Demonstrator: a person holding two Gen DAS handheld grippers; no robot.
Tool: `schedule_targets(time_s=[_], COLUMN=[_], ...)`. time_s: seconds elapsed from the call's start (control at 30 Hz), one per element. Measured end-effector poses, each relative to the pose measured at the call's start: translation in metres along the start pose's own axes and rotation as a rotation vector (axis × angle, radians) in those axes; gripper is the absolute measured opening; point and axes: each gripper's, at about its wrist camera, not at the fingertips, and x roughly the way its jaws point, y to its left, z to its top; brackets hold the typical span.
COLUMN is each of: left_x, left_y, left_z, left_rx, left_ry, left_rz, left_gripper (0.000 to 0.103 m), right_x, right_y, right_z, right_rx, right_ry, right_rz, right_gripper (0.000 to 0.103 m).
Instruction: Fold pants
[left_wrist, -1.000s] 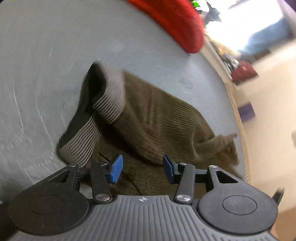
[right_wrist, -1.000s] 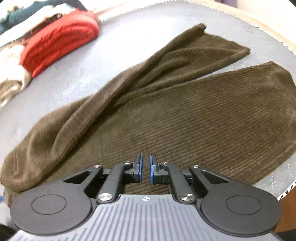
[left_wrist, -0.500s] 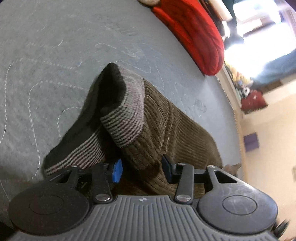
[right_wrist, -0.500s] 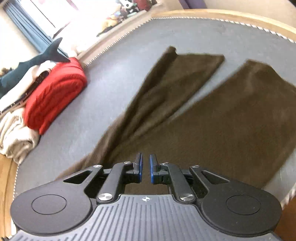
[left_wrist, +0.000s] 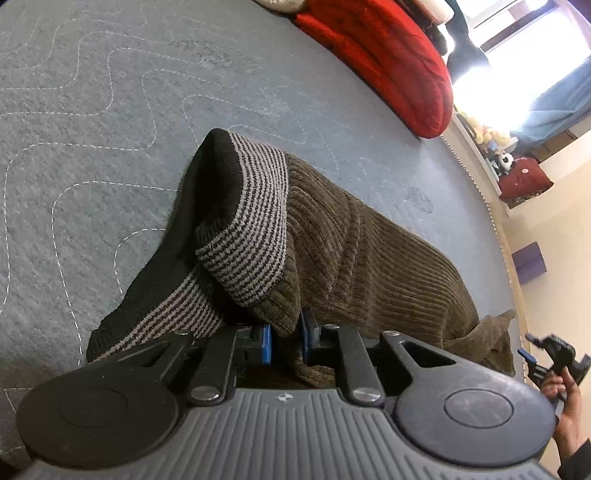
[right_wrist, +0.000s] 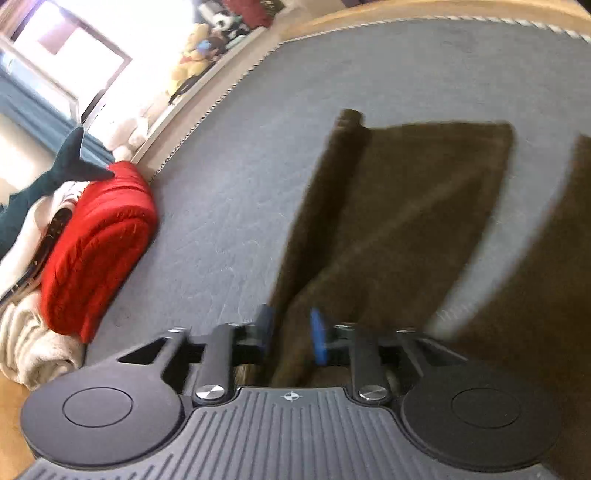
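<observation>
Now the left gripper (left_wrist: 284, 338) pinches the striped waistband end of the brown corduroy pants (left_wrist: 369, 258) lying on the grey quilted bed (left_wrist: 110, 110); the right gripper (right_wrist: 290, 332), fingers narrowly parted around cloth (blurred), readies a matching hold for folding.

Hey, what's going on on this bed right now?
A person is folding brown corduroy pants on a grey quilted bed with two handheld grippers. The left gripper is pinching the pants near the striped waistband. The right gripper has pant-leg fabric between its jaws; that view is blurred.
</observation>
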Motion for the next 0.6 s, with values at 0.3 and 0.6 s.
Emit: schedule_targets(time_s=[0.3,0.6], left_x=[-0.007,-0.033], left_y=[-0.001,-0.007], left_z=[-0.008,-0.013], left_rx=[0.003,0.019], left_ry=[-0.029,-0.123], left_rz=[0.015,-0.018], left_gripper=[0.016,0.013], right_x=[0.076,0.044], right_y=[0.019,0.017], right_z=[0.014,0.028], right_rx=[0.022,-0.002], right_ry=[0.016,-0.048], right_rz=[-0.052,-0.015], right_gripper=[0.046,0.003])
